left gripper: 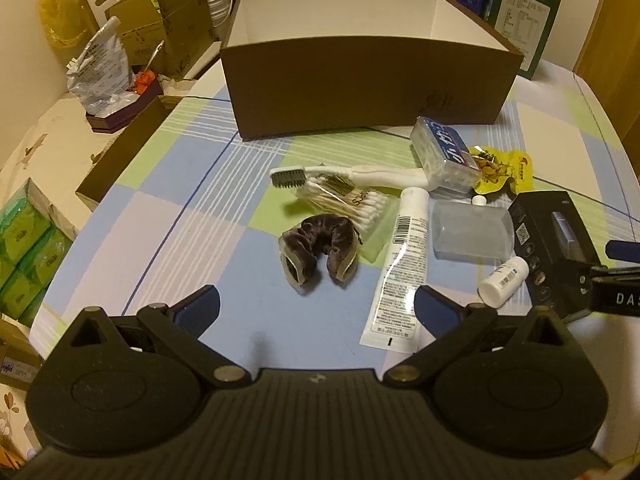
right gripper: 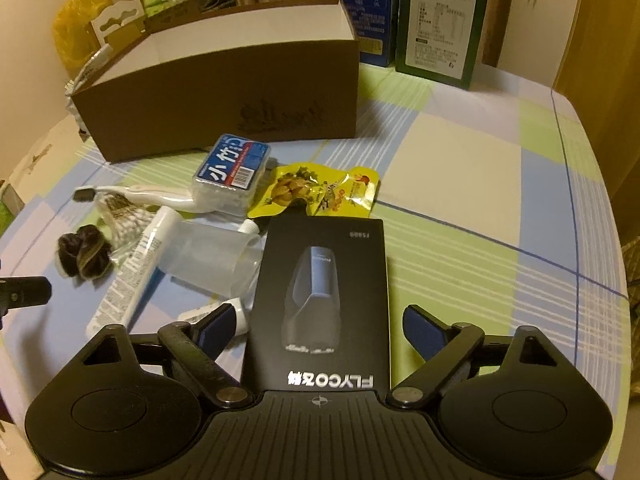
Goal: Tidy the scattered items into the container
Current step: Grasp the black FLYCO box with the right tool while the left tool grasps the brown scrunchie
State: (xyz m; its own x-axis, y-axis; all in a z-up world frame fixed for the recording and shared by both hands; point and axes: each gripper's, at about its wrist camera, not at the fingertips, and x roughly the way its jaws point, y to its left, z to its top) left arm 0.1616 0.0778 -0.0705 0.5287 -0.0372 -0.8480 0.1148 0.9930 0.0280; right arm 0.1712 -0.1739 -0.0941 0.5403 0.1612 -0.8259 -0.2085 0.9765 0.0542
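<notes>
Down on the checked cloth [left gripper: 168, 216] sits a pile of small things, and both grippers point at them.

The left gripper [left gripper: 317, 307] has its two blue fingers [left gripper: 199, 309] spread wide with nothing between them but bare cloth. Just past the fingertips lies a brown hair scrunchie [left gripper: 318, 252]. Beside the right finger lies a white tube [left gripper: 400, 268], with its flat end near that fingertip. Farther out from the fingers are a pack of cotton swabs [left gripper: 352, 202] and a white toothbrush [left gripper: 348, 174]. Beyond those, well past the fingers, stands the big brown box [left gripper: 360, 92], open on top with a white inside.

The right gripper [right gripper: 316, 326] is spread wide too. A black shaver box [right gripper: 320, 300] lies flat between its fingers [right gripper: 424, 332]. The pads sit apart from the box's sides, so they are not squeezing it. Touching the outer side of the left finger, as far as I can tell, is a small white bottle [right gripper: 208, 316]. Ahead of the left finger lies a clear plastic cup [right gripper: 212, 256] on its side. Past the far end of the black box is a yellow snack packet [right gripper: 312, 194], and next to that a clear case with a blue label [right gripper: 232, 168]. The brown box stands farther back still.
</notes>
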